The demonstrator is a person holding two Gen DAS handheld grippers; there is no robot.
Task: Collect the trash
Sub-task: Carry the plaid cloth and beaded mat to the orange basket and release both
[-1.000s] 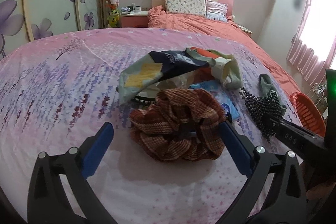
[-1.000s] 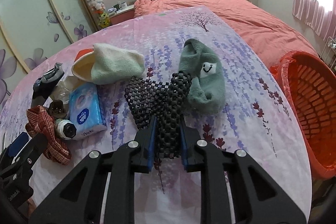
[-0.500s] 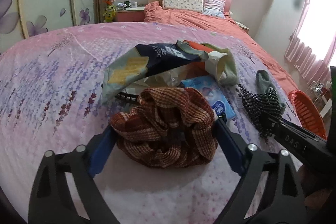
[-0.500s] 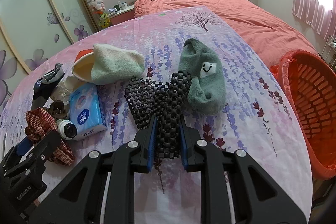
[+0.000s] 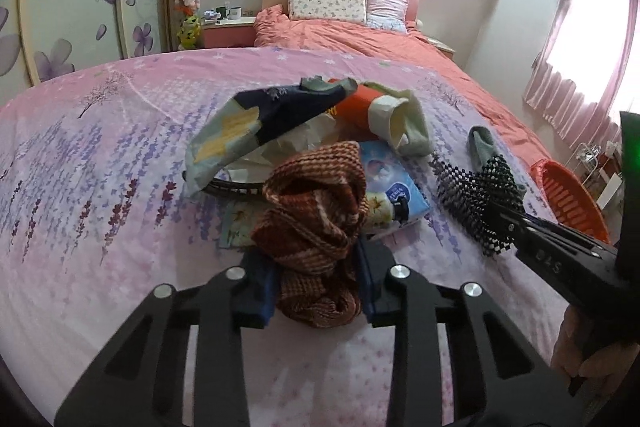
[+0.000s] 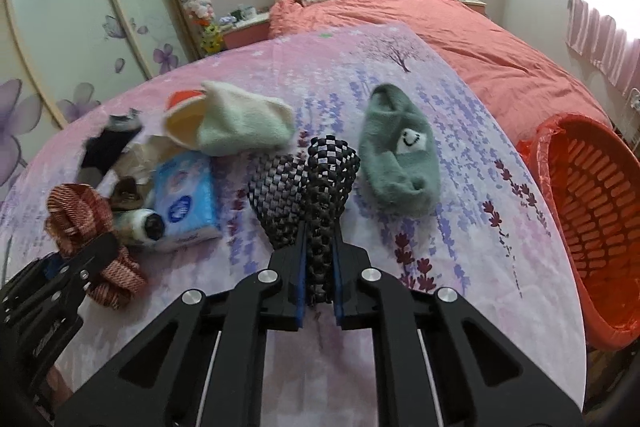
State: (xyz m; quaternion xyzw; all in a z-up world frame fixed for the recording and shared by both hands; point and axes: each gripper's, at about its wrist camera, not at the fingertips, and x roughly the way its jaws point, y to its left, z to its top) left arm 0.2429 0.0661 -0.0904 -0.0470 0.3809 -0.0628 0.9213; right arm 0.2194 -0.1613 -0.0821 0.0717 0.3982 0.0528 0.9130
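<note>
My left gripper is shut on a brown-red checked scrunchie, bunched between its blue pads on the pink bedspread; the scrunchie also shows in the right wrist view. My right gripper is shut on a black woven hair bow, also seen in the left wrist view. An orange basket stands beside the bed at the right.
A pile lies behind the scrunchie: a blue tissue pack, a small tube, a dark snack bag, a cream sock, a black headband. A green smiley sock lies right of the bow.
My left gripper has closed from wide open onto the scrunchie, squeezing it narrow. My right gripper still holds the bow and has lifted it slightly.
</note>
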